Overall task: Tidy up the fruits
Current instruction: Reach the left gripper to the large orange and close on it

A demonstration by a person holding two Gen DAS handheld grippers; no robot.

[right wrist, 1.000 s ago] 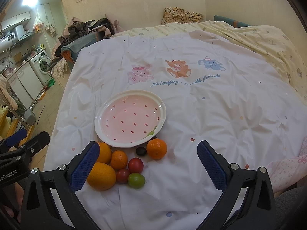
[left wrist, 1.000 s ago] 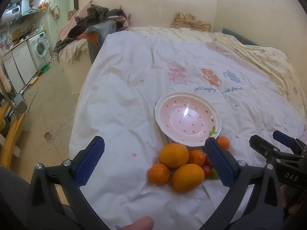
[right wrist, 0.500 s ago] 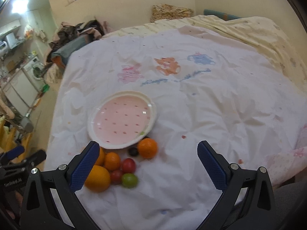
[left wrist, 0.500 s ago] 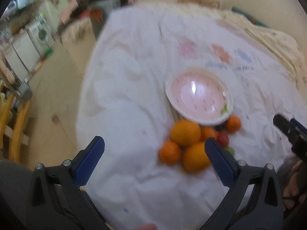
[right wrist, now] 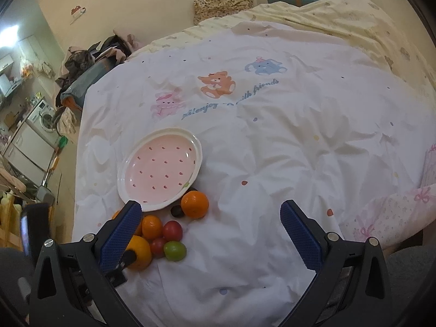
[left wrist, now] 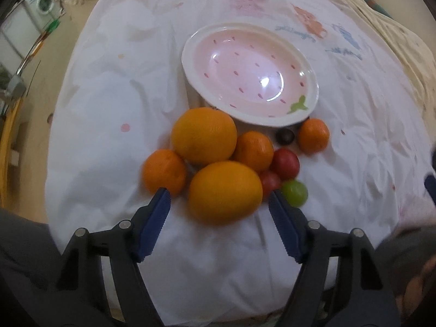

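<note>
Jaws of my left gripper (left wrist: 219, 203) were closing, pads not yet touching the near large orange (left wrist: 224, 192) between them; my right gripper (right wrist: 211, 224) stood wide apart, holding nothing. That orange lay on the sheet (left wrist: 109, 95), on the near side of the empty plate (left wrist: 190, 54), touching a second orange (left wrist: 204, 135) and mandarin (left wrist: 164, 170). I judged a skewed closure could roll it, scattering the tomatoes (left wrist: 284, 163).

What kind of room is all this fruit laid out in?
Most likely a small one-room flat. The fruit and the pink plate lie on a bed under a white cartoon-print quilt, a washing machine stands off to one side, and clothes are piled by the wall.
</note>
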